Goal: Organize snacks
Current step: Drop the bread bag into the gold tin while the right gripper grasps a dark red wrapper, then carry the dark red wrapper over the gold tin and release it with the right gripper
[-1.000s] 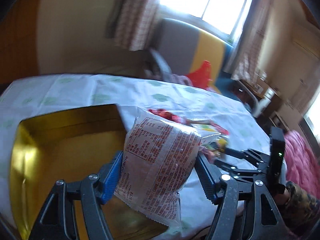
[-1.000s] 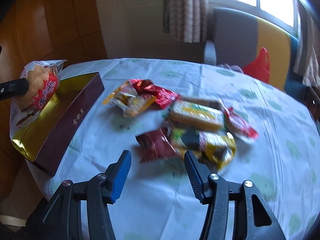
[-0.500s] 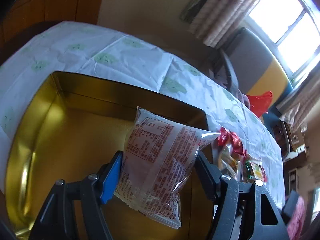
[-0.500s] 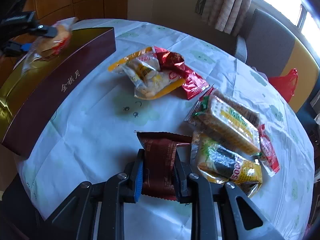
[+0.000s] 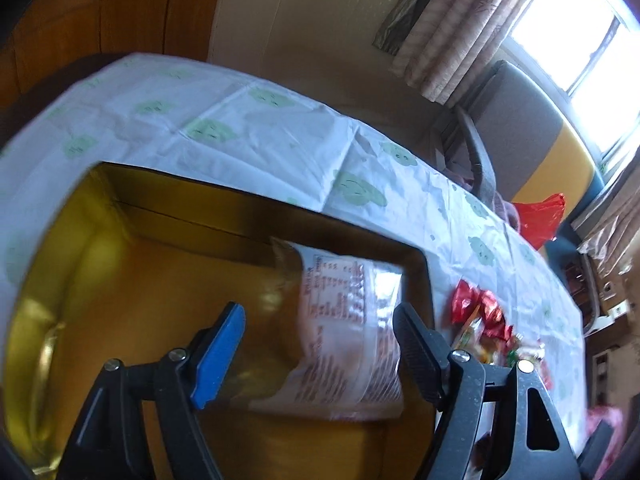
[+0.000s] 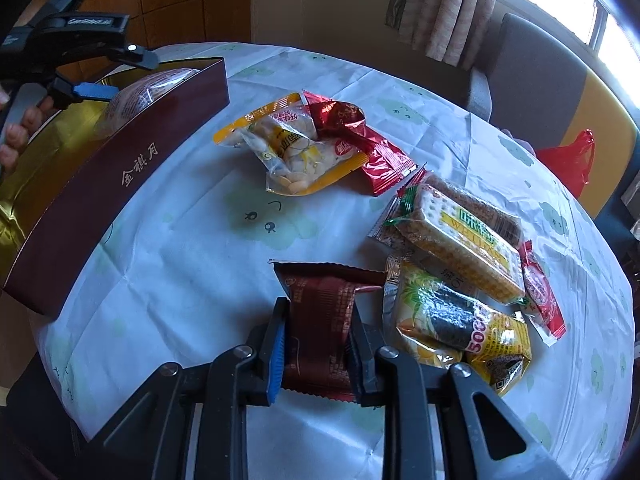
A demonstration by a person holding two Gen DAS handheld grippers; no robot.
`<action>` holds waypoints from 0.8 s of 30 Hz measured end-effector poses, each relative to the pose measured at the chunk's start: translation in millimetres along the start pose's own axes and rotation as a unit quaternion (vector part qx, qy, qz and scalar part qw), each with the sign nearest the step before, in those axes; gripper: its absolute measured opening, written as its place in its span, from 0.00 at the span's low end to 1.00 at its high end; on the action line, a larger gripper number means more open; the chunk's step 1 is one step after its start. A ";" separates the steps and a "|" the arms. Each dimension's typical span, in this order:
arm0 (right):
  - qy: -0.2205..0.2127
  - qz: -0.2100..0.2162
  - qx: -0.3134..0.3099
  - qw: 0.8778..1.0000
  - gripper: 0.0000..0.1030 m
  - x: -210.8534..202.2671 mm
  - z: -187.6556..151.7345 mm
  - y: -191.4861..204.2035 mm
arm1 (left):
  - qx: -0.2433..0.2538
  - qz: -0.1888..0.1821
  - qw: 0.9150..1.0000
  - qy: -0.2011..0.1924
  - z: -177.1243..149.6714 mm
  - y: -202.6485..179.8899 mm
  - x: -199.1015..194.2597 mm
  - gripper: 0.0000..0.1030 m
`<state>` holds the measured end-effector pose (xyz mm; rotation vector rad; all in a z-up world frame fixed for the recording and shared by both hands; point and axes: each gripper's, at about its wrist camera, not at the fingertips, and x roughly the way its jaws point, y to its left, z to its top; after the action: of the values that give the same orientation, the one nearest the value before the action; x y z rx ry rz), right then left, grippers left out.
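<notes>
Window (image 5: 568,20) glare, fisheye edges — perhaps motion-blurred

Left gripper (image 5: 316,344) pointed steeply down, jaws opening, blue pad clear on one side, a packet between them but not pinched. Right gripper (image 6: 316,344) also angled down, jaws nearly together and both pads pressing a packet. Person's fingers (image 6: 14,132) showed behind the left gripper.

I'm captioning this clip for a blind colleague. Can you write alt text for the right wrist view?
The right gripper is shut on a dark brown snack packet lying on a white tablecloth. More wrapped snacks lie beyond it and to its right, among them a cracker pack. At far left, the left gripper is opening over a gold-lined maroon box.
</notes>
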<state>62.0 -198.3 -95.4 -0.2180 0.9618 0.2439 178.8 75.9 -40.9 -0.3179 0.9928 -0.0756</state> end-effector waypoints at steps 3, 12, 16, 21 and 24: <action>-0.001 -0.001 0.002 1.000 0.25 -0.6 -0.4 1.0 | 0.013 0.029 0.999 -0.020 -15.6 4.1 -20.0 0.75; -0.007 0.001 0.017 1.000 0.25 0.2 -1.7 -1.0 | 0.053 0.079 0.993 -0.065 -75.0 8.4 -69.7 0.77; -0.011 -0.001 0.022 1.000 0.25 -0.1 -2.6 -0.9 | 0.055 0.079 0.993 -0.070 -95.4 9.1 -84.2 0.77; -0.014 -0.010 0.027 0.999 0.25 -1.3 -3.2 1.3 | 0.056 0.078 0.992 -0.077 -108.2 7.6 -95.8 0.79; -0.016 -0.015 0.035 0.999 0.24 -2.1 -3.7 2.1 | 0.056 0.081 0.992 -0.080 -112.0 7.7 -100.6 0.79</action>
<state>57.3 -197.6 -95.8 -0.1635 0.9341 0.1855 29.8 78.4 -18.1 -0.1367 0.8488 0.0406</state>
